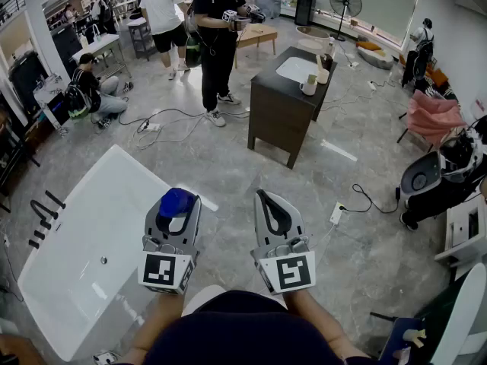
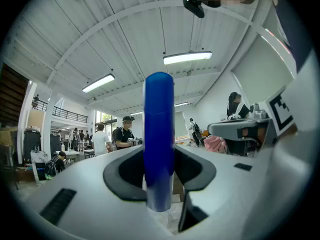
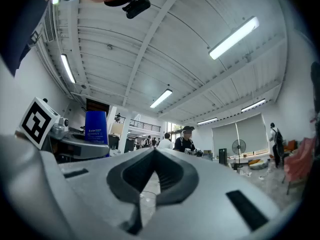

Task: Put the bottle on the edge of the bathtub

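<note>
Head view showed only the blue top of the bottle (image 1: 176, 201); the left tongs (image 1: 180, 202) hid its body. Gripped by them, it stood upright above the bathtub (image 1: 144, 170) rim. Right tongs (image 1: 266, 198) were closed, empty.

Open lab hall with staged bathtub (image 1: 82, 253), vanity cabinet (image 1: 275, 105), floor cables (image 1: 169, 115), people (image 1: 218, 40).

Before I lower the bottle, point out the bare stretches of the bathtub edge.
The bathtub rim between its far corner and the left gripper is bare. The black fixtures crowd the opposite side.
</note>
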Available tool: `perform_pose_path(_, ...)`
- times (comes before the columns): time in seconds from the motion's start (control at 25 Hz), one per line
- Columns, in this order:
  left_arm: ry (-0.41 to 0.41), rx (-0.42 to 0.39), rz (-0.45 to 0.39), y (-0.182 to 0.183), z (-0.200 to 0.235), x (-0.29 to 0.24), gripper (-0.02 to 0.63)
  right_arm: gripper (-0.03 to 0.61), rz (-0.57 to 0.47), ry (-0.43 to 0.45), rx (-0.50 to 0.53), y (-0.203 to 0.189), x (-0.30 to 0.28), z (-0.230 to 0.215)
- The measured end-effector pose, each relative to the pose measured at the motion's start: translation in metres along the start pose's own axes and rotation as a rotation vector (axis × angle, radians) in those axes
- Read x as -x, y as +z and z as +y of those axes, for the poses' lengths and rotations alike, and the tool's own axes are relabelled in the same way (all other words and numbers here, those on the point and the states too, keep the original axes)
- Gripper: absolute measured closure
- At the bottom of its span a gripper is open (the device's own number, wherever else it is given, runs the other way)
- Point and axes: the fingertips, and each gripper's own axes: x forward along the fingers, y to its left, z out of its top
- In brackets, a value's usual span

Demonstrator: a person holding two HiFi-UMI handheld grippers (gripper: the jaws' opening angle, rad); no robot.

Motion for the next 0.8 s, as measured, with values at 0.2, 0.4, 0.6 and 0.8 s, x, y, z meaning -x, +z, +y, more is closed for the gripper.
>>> perform_pose_path(0.2, 0.005, 0.006, 0.007, -0.002, 0.004, -0.011, 0.459, 0.578, -0.014, 0.018, -0.045, -0.001, -0.012, -0.007)
perform_pose_path(0.4, 0.015, 0.021, 0.034, -0.012, 0.014, -0.017, 0.459, 0.578, 0.016, 0.048, -0.110, -0.017, -0.030, -0.009)
perform_pose_path(0.6, 0.034, 0.044, 0.054, -0.029, 0.036, -0.035, 0.459, 0.578, 0.054, 0.074, -0.116, -0.037, -0.055, -0.012)
perform_pose_path(0.8, 0.040, 0.059, 0.057, -0.042, 0.065, -0.071, 0.459, 0.578, 0.055, 0.075, -0.094, -0.046, -0.097, -0.026)
